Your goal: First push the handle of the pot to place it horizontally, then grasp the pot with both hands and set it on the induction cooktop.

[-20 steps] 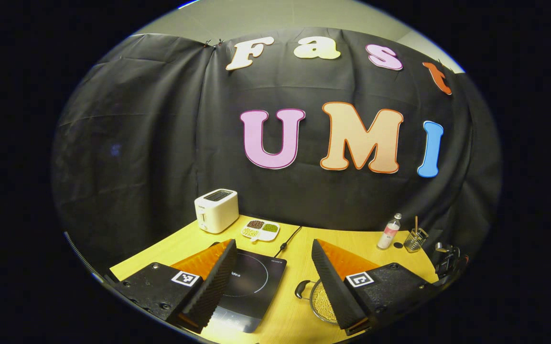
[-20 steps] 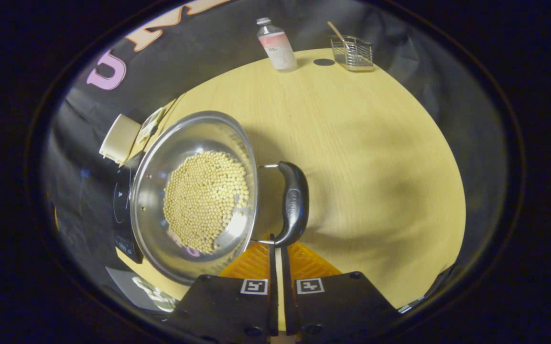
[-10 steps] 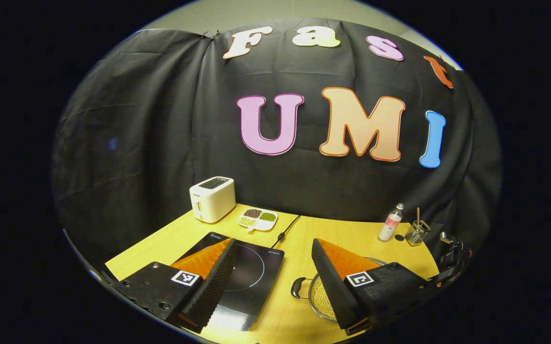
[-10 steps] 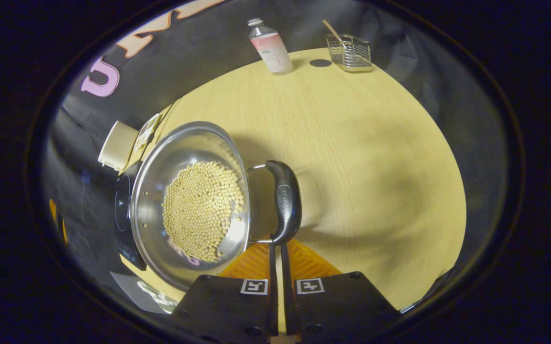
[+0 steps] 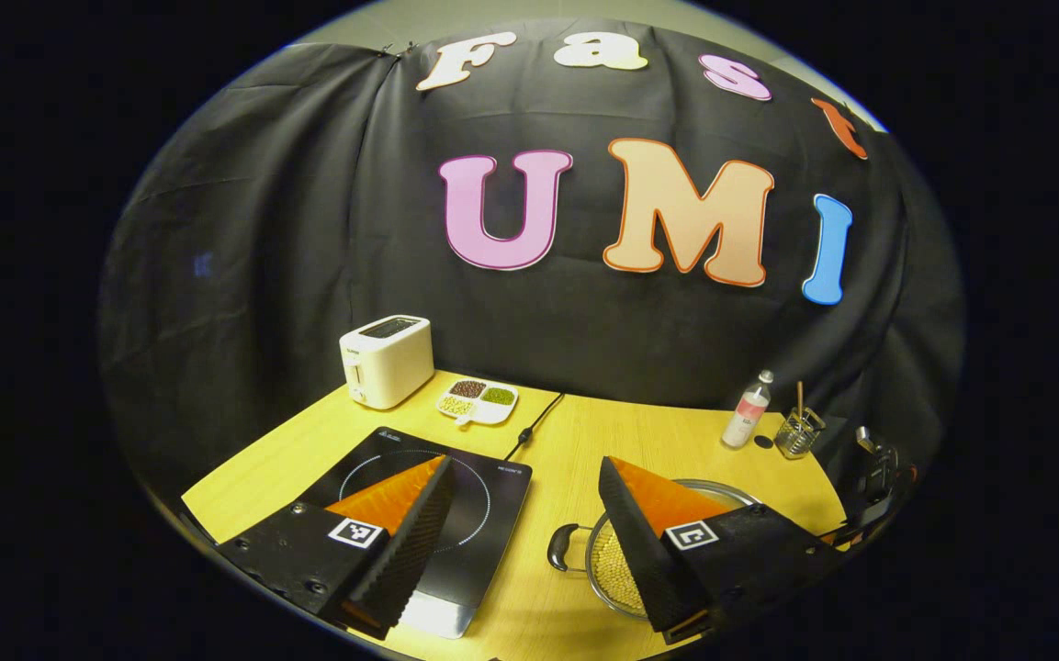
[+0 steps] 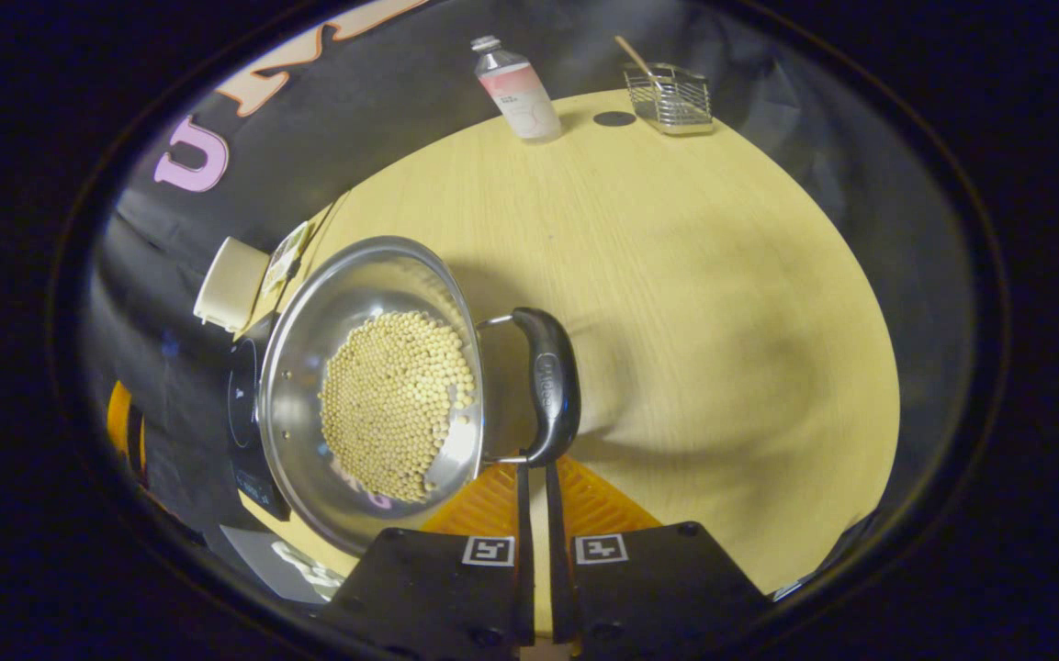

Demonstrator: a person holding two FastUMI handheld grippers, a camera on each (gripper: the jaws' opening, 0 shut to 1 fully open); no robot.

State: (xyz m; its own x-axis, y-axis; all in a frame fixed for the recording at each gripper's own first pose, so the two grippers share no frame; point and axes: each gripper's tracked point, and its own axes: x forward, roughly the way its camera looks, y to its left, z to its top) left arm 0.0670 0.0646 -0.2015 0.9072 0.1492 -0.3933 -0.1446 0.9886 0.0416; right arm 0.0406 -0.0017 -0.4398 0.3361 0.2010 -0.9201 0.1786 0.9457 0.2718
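Presently, left gripper point(image 5: 523, 528): fingers spread wide above induction cooktop point(image 5: 492, 509).
Right gripper point(image 6: 536, 477): fingers nearly pressed together, tips at pot point(image 6: 309, 349) handle point(image 6: 549, 384).
Pot contents: beans point(image 6: 396, 404).

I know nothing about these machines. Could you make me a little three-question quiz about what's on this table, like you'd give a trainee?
1. True or false: the pot already sits on the induction cooktop.
2. What fills the bottom of the pot? A) water B) small pale round beans C) rice noodles
3. Fill in: in the left gripper view, the white toaster stands at the back of the table, next to a divided dish and far from the ______ with the pink label.

Key
1. False: it stands on the table beside the cooktop.
2. B
3. bottle
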